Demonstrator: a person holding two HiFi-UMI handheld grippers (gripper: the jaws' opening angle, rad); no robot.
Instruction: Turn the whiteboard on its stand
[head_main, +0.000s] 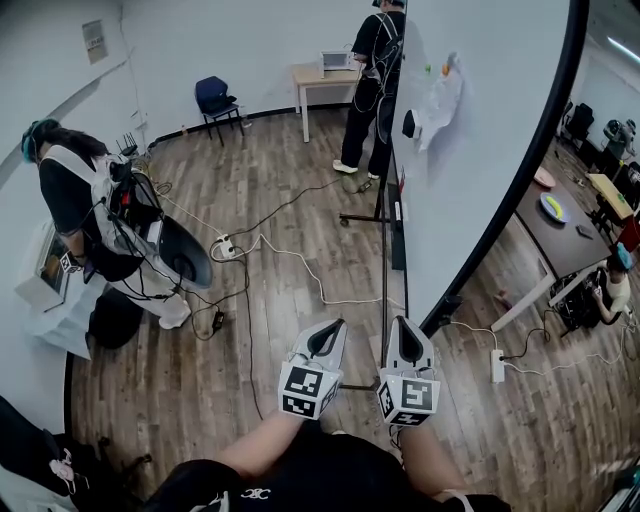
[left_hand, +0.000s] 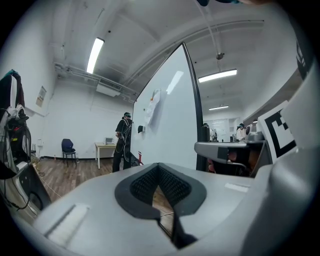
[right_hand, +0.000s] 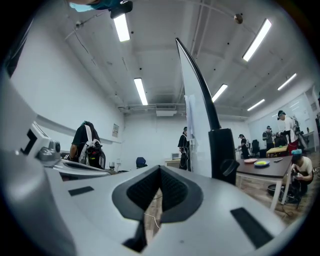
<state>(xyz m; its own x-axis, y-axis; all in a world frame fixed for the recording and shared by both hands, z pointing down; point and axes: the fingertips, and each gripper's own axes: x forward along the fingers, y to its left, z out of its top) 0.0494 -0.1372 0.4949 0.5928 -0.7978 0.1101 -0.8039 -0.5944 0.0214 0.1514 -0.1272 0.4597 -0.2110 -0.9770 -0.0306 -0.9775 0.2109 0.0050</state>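
The whiteboard (head_main: 470, 150) is a tall white panel in a black frame, standing on a black wheeled stand (head_main: 384, 262) just ahead and to my right. A few papers and magnets are stuck to its far end. In the left gripper view the whiteboard (left_hand: 170, 115) rises ahead, and in the right gripper view the whiteboard (right_hand: 192, 125) is seen nearly edge-on with its black post (right_hand: 222, 155) close by. My left gripper (head_main: 330, 328) and right gripper (head_main: 402, 325) hang side by side near the board's near end, not touching it. Both are shut, the left gripper (left_hand: 159, 170) and the right gripper (right_hand: 160, 172) each with nothing between the pads.
A person with cabled gear (head_main: 90, 210) stands at the left, and another person (head_main: 372, 90) stands at the board's far end. Cables and a power strip (head_main: 225, 247) lie on the wood floor. A small table (head_main: 320, 78) and a blue chair (head_main: 215, 100) stand by the back wall. Tables (head_main: 560, 225) are behind the board.
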